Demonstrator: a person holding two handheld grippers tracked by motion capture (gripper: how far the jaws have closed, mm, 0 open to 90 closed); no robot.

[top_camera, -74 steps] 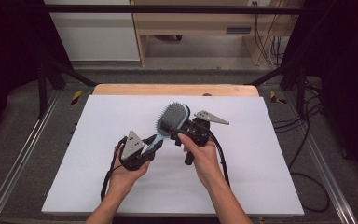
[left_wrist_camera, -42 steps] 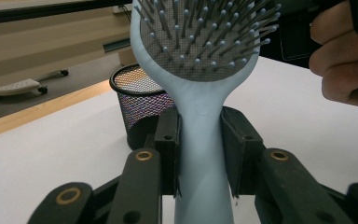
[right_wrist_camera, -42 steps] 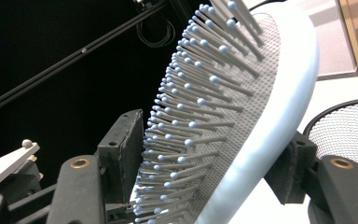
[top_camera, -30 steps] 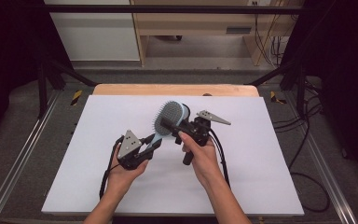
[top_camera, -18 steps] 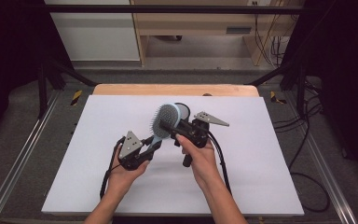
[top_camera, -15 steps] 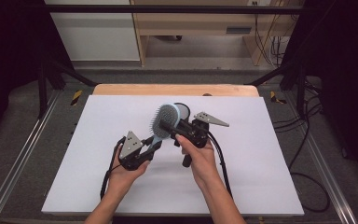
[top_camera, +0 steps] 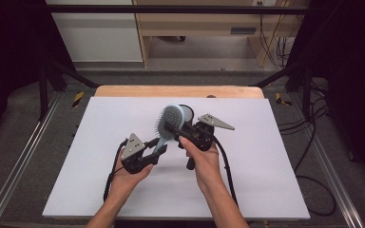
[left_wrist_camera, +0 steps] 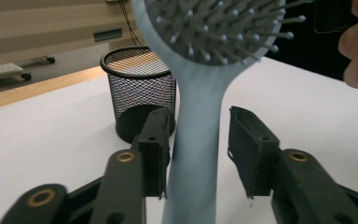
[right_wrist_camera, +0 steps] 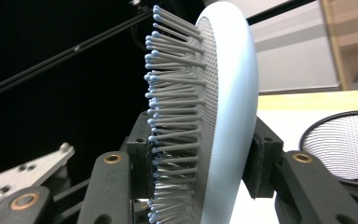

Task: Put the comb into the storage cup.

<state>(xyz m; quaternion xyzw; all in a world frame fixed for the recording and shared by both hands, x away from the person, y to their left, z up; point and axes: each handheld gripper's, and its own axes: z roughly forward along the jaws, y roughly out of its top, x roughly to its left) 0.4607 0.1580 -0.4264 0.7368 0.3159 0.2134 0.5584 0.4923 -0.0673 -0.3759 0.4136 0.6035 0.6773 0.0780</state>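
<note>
The pale blue plastic paddle hairbrush (top_camera: 167,127) hangs just in front of the black wire-mesh cup (left_wrist_camera: 137,93). The right gripper (right_wrist_camera: 200,172) clamps its bristled head, while the left gripper (left_wrist_camera: 196,156), whose jaws have just been opening, straddles the handle, pads clear.

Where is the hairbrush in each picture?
High view: the hairbrush is mid-table, between both grippers.
Left gripper view: its handle rises between the jaws, head at top.
Right gripper view: its head stands centre, clamped by the jaws.
Shared landmark: the mesh cup.
</note>
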